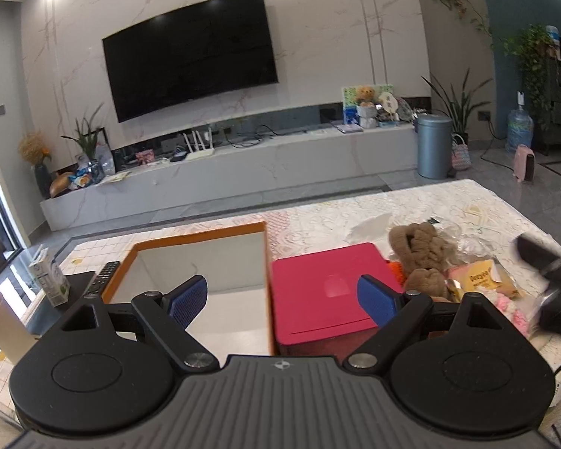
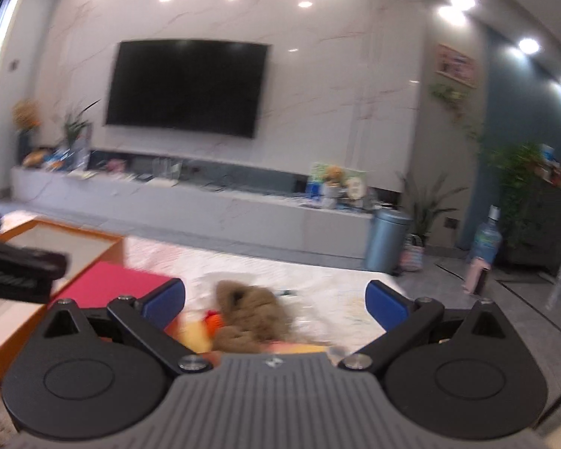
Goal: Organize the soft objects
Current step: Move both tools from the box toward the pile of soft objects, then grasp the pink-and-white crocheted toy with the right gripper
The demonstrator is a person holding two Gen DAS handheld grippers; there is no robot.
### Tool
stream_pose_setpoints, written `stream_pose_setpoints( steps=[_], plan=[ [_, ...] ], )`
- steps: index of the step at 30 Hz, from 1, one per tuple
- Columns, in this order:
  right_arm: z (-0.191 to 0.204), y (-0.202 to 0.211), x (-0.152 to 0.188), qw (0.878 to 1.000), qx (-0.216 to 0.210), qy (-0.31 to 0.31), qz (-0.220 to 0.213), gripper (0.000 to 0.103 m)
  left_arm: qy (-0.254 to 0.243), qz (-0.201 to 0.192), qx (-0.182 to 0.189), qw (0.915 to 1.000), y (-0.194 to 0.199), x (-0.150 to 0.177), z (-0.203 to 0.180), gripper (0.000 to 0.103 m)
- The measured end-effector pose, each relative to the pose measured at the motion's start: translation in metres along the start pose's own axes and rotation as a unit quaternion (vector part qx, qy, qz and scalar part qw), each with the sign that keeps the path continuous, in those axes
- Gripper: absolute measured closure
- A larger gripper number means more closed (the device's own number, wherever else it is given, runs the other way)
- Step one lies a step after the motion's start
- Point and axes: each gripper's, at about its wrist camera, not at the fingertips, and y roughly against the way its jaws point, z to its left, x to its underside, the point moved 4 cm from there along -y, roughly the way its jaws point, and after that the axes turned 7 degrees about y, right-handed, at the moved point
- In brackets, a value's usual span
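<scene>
Hovering over the lace-covered table (image 1: pixel 411 202) facing the TV (image 1: pixel 190 52), you're holding both the left gripper (image 1: pixel 282 301) and right gripper (image 2: pixel 275 301) spread, with the brown plush (image 2: pixel 248 316) blurring.

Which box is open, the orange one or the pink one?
The orange-rimmed box is open: you can see down to its pale bottom. The pink box beside it has its flat lid on.

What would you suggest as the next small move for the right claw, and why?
Probably ease the right claw forward and down onto the brown plush toy: its jaws stand open and empty with the toy lying between them on the table, and the open orange box waits to the left.
</scene>
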Motion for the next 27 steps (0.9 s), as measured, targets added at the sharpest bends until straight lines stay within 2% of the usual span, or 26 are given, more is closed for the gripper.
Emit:
stream_pose_setpoints(
  steps=[4,8,11,14,16,18,21,24,25,27],
  plan=[
    [-0.058,-0.001,0.010,0.996,0.024,-0.082,0.037,0.003,-0.003,0.002,0.009,1.0000,-0.002,0.000,-0.006,0.000],
    [-0.107,-0.006,0.028,0.976,0.045,-0.194,0.085,0.003,0.006,0.017,0.019,0.9996,-0.010,0.001,-0.008,0.000],
    [-0.119,-0.016,0.044,0.958,0.035,-0.252,0.131,0.010,0.020,0.025,0.029,0.9991,-0.012,0.004,-0.006,0.000],
    [-0.110,-0.032,0.060,0.943,0.020,-0.281,0.179,0.015,0.013,0.025,0.038,0.9989,-0.010,0.010,-0.006,0.000],
    [-0.095,-0.047,0.068,0.937,-0.007,-0.275,0.214,0.019,0.008,0.029,0.043,0.9986,-0.010,0.015,-0.005,0.000],
    [-0.078,-0.070,0.073,0.934,-0.030,-0.232,0.269,0.020,0.011,0.037,0.051,0.9979,-0.012,0.019,-0.005,0.000],
    [-0.051,-0.101,0.081,0.922,-0.031,-0.160,0.350,0.020,0.016,0.055,0.065,0.9963,-0.017,0.023,-0.011,0.000],
    [-0.028,-0.122,0.086,0.914,-0.072,-0.140,0.373,0.020,-0.004,0.056,0.067,0.9962,-0.014,0.025,-0.018,0.000],
    [-0.020,-0.126,0.088,0.916,-0.077,-0.122,0.375,0.020,-0.009,0.052,0.066,0.9964,-0.013,0.025,-0.020,0.000],
    [-0.011,-0.131,0.090,0.923,-0.060,-0.087,0.369,0.020,-0.014,0.054,0.066,0.9963,-0.013,0.025,-0.022,0.000]
  ],
)
